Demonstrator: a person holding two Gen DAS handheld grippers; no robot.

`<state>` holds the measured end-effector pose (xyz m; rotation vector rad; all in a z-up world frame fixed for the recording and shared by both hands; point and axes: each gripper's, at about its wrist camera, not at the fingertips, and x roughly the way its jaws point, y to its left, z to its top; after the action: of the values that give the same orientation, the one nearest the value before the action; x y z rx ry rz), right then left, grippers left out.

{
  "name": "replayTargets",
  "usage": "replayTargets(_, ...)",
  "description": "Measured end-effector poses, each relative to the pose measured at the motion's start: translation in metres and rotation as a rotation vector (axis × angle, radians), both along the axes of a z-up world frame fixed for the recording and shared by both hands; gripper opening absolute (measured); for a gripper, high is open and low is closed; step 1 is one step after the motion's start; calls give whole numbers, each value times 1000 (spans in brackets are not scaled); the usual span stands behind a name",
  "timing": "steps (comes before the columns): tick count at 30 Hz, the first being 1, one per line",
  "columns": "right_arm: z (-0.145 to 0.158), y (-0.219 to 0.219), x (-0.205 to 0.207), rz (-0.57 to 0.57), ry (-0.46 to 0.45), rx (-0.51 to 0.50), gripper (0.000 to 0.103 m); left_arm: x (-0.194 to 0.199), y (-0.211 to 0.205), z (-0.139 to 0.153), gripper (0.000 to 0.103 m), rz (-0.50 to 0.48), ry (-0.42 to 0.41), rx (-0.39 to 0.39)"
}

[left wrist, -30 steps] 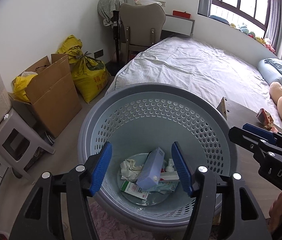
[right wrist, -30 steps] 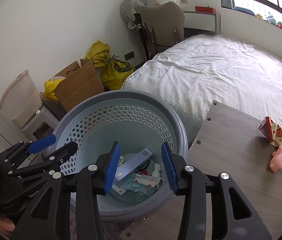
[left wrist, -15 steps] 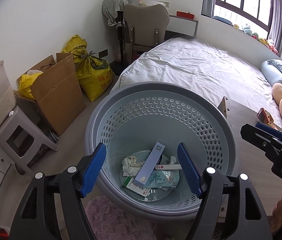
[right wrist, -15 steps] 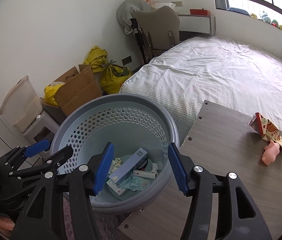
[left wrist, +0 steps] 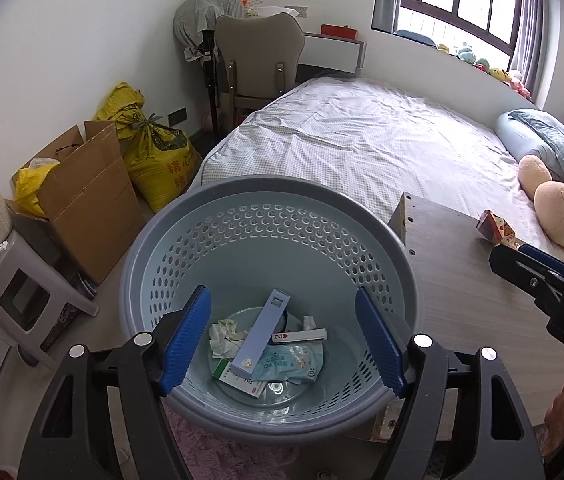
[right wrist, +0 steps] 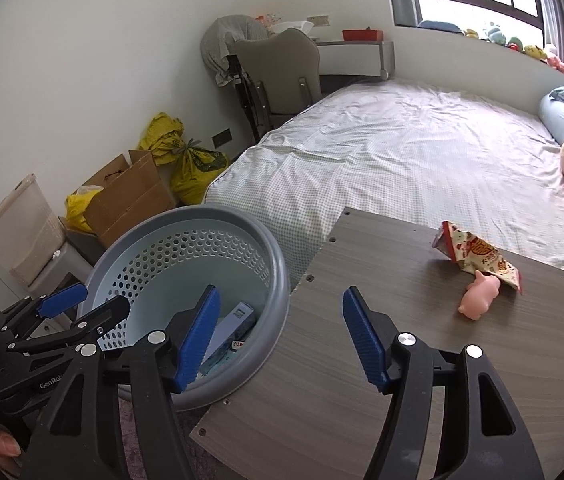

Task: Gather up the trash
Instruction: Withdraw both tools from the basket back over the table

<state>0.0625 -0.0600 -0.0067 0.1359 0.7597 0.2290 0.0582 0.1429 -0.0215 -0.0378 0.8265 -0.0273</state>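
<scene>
A bedroom, with a checked bed (right wrist: 402, 152) behind and a wood-grain bench (right wrist: 402, 360) pushed against its foot; a perforated grey trash basket (left wrist: 149, 264) stands on the floor touching the bench's left edge. In the basket already lie a long pale-blue carton (left wrist: 259, 334), crumpled tissue (left wrist: 223, 336) and a wipes packet (left wrist: 292, 364). What is left on the bench is a red-and-cream snack wrapper (right wrist: 478, 256), at the far right of the surface with a pink pig toy (right wrist: 480, 294) touching its near end (a toy, so probably not trash).

The wrapper lies ahead and to the right of the right tool (right wrist: 277, 332), its long axis slanting from far-left to near-right, well apart from the basket. The right tool is plainly the nearer one; it hangs over the bench's left edge, spread wide and gripping nothing. The left tool (left wrist: 282, 340) hovers above the basket mouth, equally wide and empty. The next reach likely belongs to the right.
</scene>
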Motion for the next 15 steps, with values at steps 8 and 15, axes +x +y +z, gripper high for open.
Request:
replayTargets(8,-3,-47,-13,-97,-1,12,64,-1,-29,2,71,-48,-7,-1)
replayTargets(15,-17,-89,-18,-182,11,21,64,3,-56,3,71,-87,-14,24)
